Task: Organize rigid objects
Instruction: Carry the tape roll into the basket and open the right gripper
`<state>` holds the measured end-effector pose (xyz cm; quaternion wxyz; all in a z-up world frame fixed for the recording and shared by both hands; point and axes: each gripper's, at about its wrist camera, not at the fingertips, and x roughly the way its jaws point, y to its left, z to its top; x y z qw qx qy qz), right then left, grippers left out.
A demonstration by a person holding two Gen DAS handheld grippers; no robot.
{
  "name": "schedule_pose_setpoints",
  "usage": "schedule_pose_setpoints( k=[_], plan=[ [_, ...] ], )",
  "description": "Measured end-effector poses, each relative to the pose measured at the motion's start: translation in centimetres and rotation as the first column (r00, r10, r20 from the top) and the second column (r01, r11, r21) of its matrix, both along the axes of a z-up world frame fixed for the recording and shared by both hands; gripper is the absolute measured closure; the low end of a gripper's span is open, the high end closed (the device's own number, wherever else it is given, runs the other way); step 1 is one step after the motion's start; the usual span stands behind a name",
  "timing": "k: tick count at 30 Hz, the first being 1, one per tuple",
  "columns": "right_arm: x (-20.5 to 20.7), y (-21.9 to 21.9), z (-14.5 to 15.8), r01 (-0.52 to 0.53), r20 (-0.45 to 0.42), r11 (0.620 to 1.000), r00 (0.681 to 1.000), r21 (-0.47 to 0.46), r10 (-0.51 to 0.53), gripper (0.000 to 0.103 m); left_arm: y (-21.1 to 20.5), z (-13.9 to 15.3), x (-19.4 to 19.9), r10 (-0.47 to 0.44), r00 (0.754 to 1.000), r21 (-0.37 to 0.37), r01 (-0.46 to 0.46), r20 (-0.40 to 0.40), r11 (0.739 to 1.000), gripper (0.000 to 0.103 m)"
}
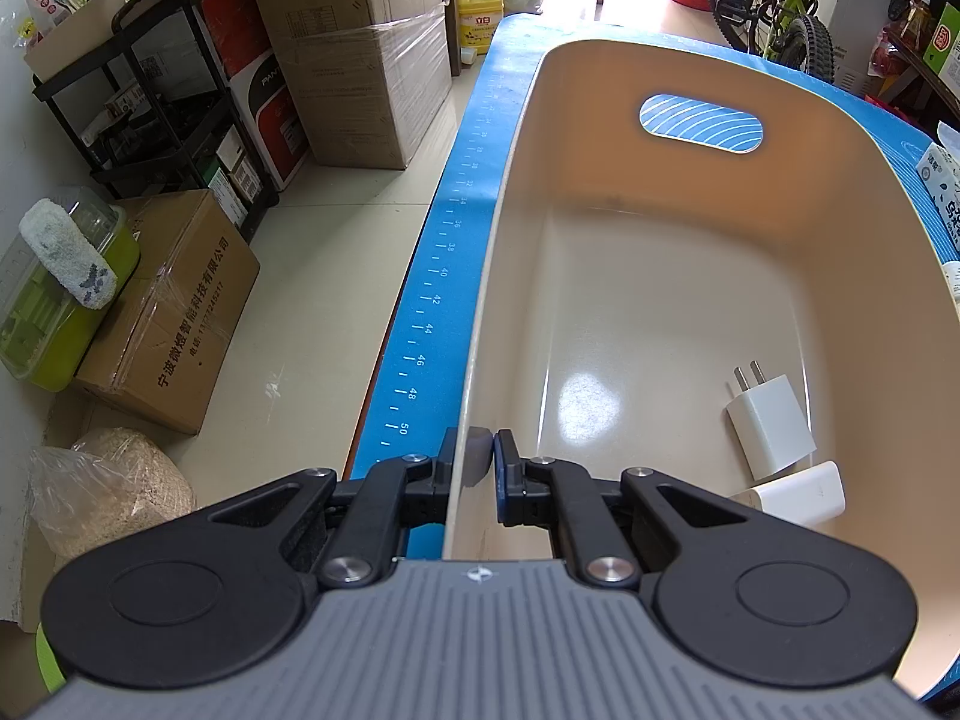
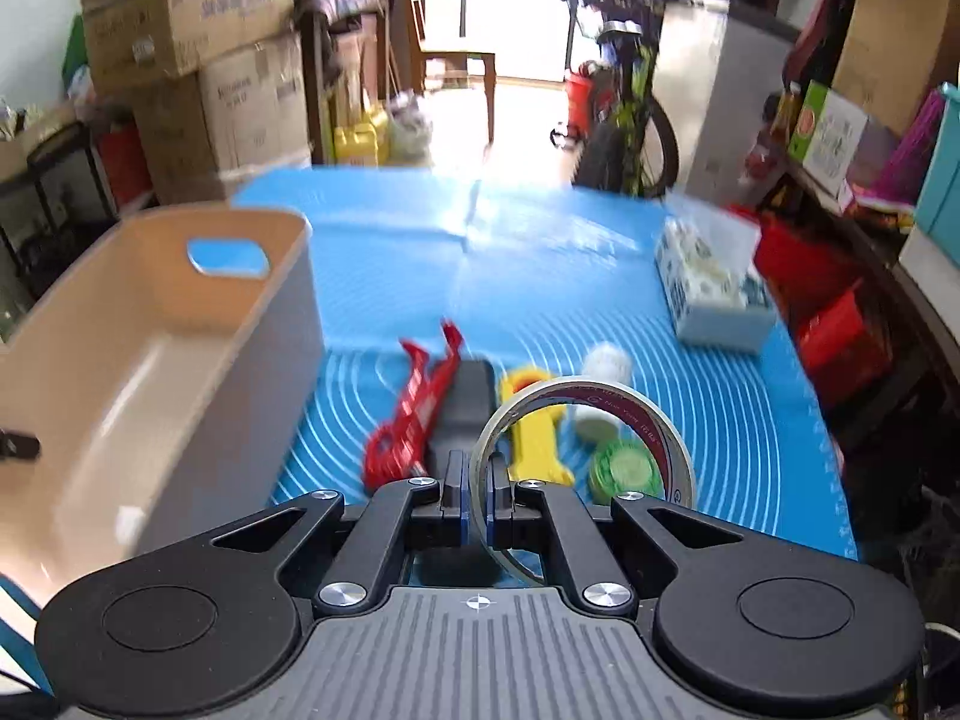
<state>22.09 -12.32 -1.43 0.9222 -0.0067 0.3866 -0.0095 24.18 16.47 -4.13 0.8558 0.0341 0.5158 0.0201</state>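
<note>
A beige plastic bin (image 1: 660, 276) stands on the blue mat (image 1: 444, 276). My left gripper (image 1: 477, 459) is shut on the bin's near-left wall. Two white chargers (image 1: 771, 423) (image 1: 801, 489) lie in the bin's right corner. In the right wrist view my right gripper (image 2: 477, 495) is shut on a clear tape roll (image 2: 600, 414), held above the mat (image 2: 540, 276). Under it lie a red clip (image 2: 414, 414), a black object (image 2: 465, 408), a yellow tool (image 2: 534, 426), a white bottle (image 2: 603, 387) and a green round lid (image 2: 624, 468). The bin (image 2: 156, 360) is to the left.
A tissue box (image 2: 708, 288) stands on the mat at the far right. Cardboard boxes (image 1: 354, 54), a black rack (image 1: 156, 108) and a green container (image 1: 60, 300) stand on the floor left of the table. A bicycle (image 2: 624, 120) is beyond the far edge.
</note>
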Motion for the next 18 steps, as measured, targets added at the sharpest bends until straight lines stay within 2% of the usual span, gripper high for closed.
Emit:
schedule_pose_setpoints(
  k=[10, 18],
  plan=[
    [1.7, 5.0, 4.4, -0.109, 0.142, 0.993, 0.984, 0.033, 0.104, 0.087, -0.1, 0.0, 0.0, 0.0, 1.0, 0.0, 0.0, 0.0, 1.0, 0.091],
    [3.4, 9.7, 5.3, -0.207, 0.181, 0.976, 0.965, 0.069, 0.192, 0.087, 0.0, 0.0, 0.0, 0.002, 1.0, -0.002, -0.002, -0.001, 1.0, 0.091]
  ],
)
